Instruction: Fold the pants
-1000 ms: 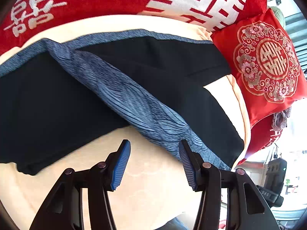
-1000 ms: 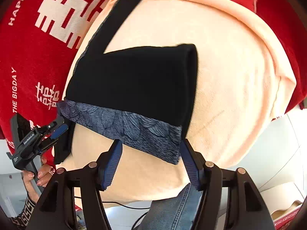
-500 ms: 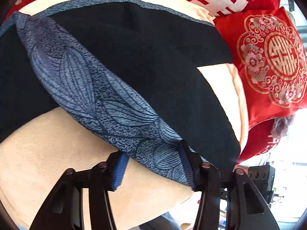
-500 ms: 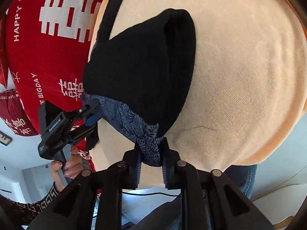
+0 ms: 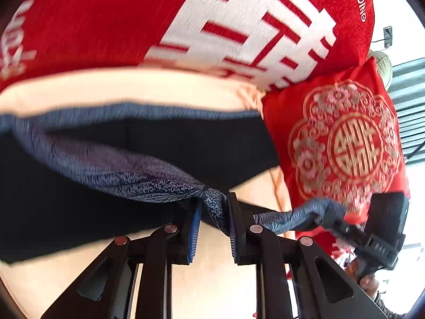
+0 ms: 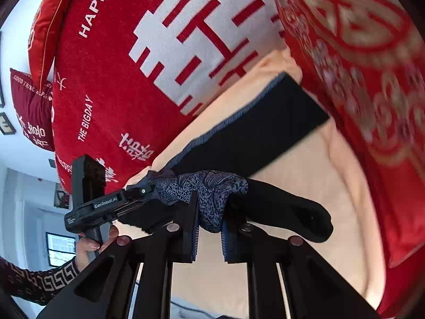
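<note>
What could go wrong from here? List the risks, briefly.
1. The left gripper and right gripper each pinch only a narrow bunch of the blue patterned waistband; a pull could slip it free.
2. The black pants lie partly on the peach blanket, so lifting may drag or crease the lower layer.
3. The red embroidered cushion sits close beside the pants; a swung leg could catch on it.
</note>
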Available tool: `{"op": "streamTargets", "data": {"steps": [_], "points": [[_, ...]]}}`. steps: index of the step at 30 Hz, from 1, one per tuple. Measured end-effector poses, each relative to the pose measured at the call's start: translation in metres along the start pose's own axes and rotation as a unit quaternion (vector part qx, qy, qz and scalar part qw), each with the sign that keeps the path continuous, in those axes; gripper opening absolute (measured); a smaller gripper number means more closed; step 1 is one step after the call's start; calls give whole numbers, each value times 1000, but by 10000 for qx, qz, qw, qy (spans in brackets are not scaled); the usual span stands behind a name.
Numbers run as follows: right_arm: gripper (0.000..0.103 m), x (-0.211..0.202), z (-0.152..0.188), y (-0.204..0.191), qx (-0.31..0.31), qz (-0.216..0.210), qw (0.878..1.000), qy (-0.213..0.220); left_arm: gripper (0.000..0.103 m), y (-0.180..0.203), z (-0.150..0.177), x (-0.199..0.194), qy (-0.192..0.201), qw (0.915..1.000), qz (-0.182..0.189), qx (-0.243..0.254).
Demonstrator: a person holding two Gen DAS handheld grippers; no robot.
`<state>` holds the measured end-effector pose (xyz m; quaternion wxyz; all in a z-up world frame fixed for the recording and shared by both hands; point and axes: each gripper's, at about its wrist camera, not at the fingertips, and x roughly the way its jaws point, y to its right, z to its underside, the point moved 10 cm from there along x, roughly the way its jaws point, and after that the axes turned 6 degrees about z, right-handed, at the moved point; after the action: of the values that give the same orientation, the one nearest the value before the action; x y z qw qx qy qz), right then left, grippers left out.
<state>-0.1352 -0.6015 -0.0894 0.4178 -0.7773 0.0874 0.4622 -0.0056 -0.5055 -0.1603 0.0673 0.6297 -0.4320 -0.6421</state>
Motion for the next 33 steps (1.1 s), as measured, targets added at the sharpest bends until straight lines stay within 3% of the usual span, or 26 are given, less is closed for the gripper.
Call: {"op": "streamTargets", "data": {"steps": [4, 9, 10, 11, 12, 13, 17, 20, 23, 26, 29, 31, 33], "points": [[15, 44, -76, 15, -247, 353, 9990, -103, 21, 7, -62, 15, 248, 9977, -434, 458], [20, 104, -104, 58, 178, 721, 9959, -512, 21, -20, -106, 24, 307, 9884, -1316, 700], [22, 111, -105, 64, 159, 894, 9944, -538, 22, -28, -107, 21, 302, 9870, -1426, 680], [37, 118, -109, 67, 16, 1150, 9919, -532, 22, -35, -106, 20, 302, 9861, -1501, 638], [63, 120, -109, 70, -147, 1399, 9887, -509, 22, -42, -103, 17, 297, 9856, -1557, 587], [71, 122, -110, 67, -305, 1496, 9871, -477, 22, -50, -97, 14, 290, 9849, -1622, 534], [72, 97, -97, 36, -499, 1292, 9901, -228, 22, -83, -60, 5, 149, 9785, -2036, 295], [72, 78, -61, 40, -87, 1269, 9916, -213, 22, -112, -27, 4, -34, 9724, -2334, -12], [69, 85, -24, 68, 427, 1587, 9851, -508, 22, -138, 0, 6, -159, 9685, -2459, -358], [58, 99, -19, 98, 965, 1728, 9791, -470, 22, -140, 4, 3, 24, 9693, -2452, -170], [10, 105, -41, 100, 760, 1926, 9780, -239, 22, -139, 2, 4, -23, 9649, -2627, 44], [10, 97, -57, 83, 240, 1981, 9799, 4, 22, -140, 1, 2, -32, 9657, -2595, 20], [10, 94, -57, 87, -84, 2284, 9735, -69, 22, -143, -1, 2, 10, 9684, -2493, -107]]}}
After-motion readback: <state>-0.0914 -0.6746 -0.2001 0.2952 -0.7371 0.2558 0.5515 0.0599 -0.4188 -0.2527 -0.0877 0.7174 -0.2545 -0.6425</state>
